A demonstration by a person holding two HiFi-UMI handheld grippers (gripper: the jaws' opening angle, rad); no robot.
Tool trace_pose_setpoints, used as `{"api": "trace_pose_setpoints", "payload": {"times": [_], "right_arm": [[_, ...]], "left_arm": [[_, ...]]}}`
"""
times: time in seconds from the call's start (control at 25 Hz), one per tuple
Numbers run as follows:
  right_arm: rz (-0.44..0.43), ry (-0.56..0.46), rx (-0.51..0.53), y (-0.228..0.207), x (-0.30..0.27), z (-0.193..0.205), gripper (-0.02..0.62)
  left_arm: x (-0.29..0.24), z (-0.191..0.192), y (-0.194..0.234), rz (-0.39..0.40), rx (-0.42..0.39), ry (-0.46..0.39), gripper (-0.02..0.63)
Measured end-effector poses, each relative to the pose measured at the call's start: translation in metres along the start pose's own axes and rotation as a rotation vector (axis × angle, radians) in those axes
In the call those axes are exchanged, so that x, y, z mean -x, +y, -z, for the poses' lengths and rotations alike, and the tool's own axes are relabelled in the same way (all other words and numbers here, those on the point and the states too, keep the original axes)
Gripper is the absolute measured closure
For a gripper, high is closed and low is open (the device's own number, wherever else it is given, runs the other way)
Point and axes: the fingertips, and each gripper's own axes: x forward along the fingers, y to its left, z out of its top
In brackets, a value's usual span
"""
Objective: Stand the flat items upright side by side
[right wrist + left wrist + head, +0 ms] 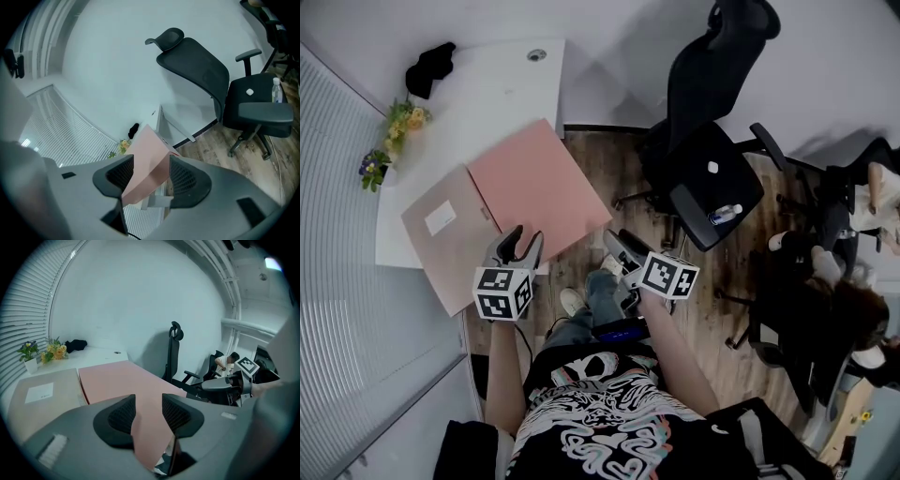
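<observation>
Pink card folder (539,183) lies flat on the desk (502,94), right of a tan folder (441,248). It looks light, thin, bendy and probably slippery. Pinch its near edge, where your left gripper (523,238) hovers half-open and empty. Your right gripper (619,246) hangs off the desk, jaws apart, empty.

Nothing legible from where I stand. The white label (441,217) on the beige folder (429,251) by the table's (497,94) left edge is too small, and my left tongs (521,236) and right tongs (617,244) carry only square markers.
</observation>
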Motion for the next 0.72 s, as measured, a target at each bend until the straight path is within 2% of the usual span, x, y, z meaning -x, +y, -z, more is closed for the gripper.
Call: {"api": "trace_pose_setpoints", "payload": {"times": [0.72], "right_arm": [[-0.04, 0.065, -0.146, -0.034, -0.037, 0.004, 0.342]], "left_arm": [[-0.021, 0.014, 0.015, -0.034, 0.0, 0.091, 0.433]]}}
